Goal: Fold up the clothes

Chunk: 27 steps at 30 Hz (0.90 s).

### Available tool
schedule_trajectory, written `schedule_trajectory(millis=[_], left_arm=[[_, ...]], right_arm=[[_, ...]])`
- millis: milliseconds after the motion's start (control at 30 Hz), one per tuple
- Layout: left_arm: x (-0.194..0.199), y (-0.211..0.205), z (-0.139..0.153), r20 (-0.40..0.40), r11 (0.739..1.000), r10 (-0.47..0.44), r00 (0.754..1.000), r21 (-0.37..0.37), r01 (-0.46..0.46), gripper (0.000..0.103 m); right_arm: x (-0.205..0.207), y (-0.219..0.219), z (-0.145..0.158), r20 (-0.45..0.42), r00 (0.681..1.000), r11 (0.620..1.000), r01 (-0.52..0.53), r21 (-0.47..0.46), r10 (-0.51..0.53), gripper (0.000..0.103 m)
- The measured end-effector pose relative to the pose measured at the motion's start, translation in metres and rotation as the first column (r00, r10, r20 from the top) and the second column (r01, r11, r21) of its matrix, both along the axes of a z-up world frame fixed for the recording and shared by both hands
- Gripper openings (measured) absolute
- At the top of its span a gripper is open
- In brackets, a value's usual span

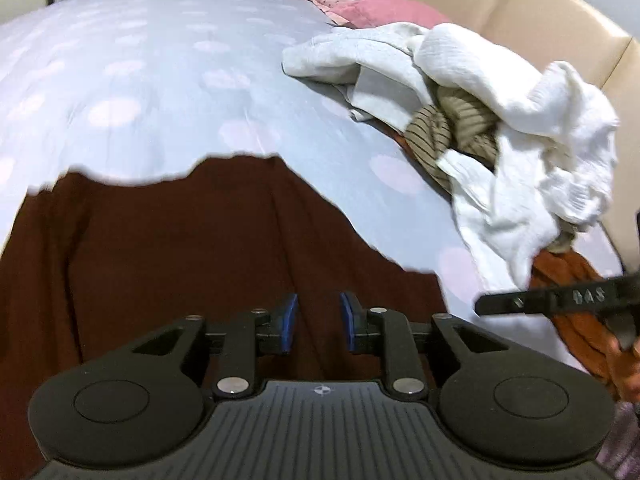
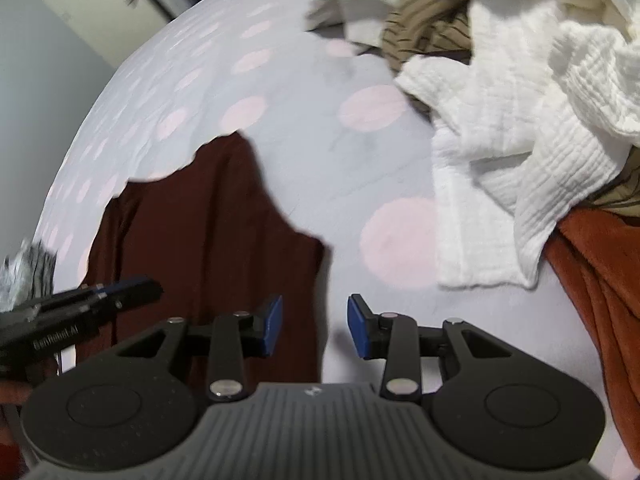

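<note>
1. Pale blue bedding (image 1: 168,80) with pink dots covers a bed, with a cream padded headboard (image 1: 532,4) along its far right side.
2. Spread over the near part of the bed lies a dark maroon garment (image 1: 192,232), wrinkled, its far edge uneven.
3. Right of it sits a heap of laundry: a white crinkled cloth (image 2: 532,120) on top, a tan striped piece (image 1: 444,136) beneath, and a rust-orange garment (image 2: 600,264) at the near end.
4. Left claw (image 1: 318,322) hovers over the maroon garment, jaws spread, pinching nothing.
5. Right claw (image 2: 315,326) hangs above that garment's right edge, jaws spread and empty.
</note>
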<state>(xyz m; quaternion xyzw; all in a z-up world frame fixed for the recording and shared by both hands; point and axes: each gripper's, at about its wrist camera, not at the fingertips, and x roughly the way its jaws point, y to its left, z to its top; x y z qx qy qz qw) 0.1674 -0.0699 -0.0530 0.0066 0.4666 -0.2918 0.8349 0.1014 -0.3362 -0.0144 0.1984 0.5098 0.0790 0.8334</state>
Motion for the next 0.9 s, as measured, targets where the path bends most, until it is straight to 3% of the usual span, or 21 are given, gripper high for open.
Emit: schedule_trajectory(millis=[167, 300, 500, 600, 633, 767, 800, 900], left_arm=[[0.056, -0.023, -0.007, -0.011, 0.998, -0.053, 0.999, -0.017, 0.053, 0.021], [0.093, -0.041, -0.022, -0.01, 0.996, -0.088, 0.996, 0.021, 0.088, 0.022], [0.12, -0.046, -0.041, -0.07, 0.991, -0.135, 0.988, -0.014, 0.134, 0.021], [0.122, -0.046, -0.043, -0.062, 0.988, -0.155, 0.986, -0.011, 0.154, 0.006], [0.123, -0.045, -0.043, -0.064, 0.988, -0.153, 0.986, -0.014, 0.152, 0.004], [0.13, -0.04, -0.044, -0.092, 0.988, -0.148, 0.985, -0.047, 0.144, 0.0], [0.131, -0.039, -0.043, -0.089, 0.989, -0.144, 0.986, -0.055, 0.139, 0.0], [0.139, -0.026, -0.032, -0.05, 0.979, -0.089, 0.995, -0.187, 0.078, 0.0]], right_arm=[[0.019, -0.006, -0.012, -0.015, 0.999, 0.999, 0.048, 0.02, -0.048, 0.041], [0.026, -0.007, -0.016, -0.021, 0.999, 0.998, 0.048, 0.045, -0.048, 0.04], [0.033, -0.012, -0.03, -0.061, 0.997, 0.994, 0.057, 0.088, -0.052, 0.04], [0.034, -0.016, -0.039, -0.068, 0.996, 0.986, 0.075, 0.147, -0.065, 0.029], [0.035, -0.016, -0.041, -0.065, 0.996, 0.984, 0.076, 0.164, -0.066, 0.022], [0.036, -0.018, -0.047, -0.048, 0.996, 0.963, 0.086, 0.255, -0.077, 0.017], [0.036, -0.018, -0.048, -0.051, 0.995, 0.959, 0.092, 0.269, -0.081, 0.008], [0.033, -0.02, -0.047, -0.038, 0.992, 0.959, 0.123, 0.256, -0.117, 0.004]])
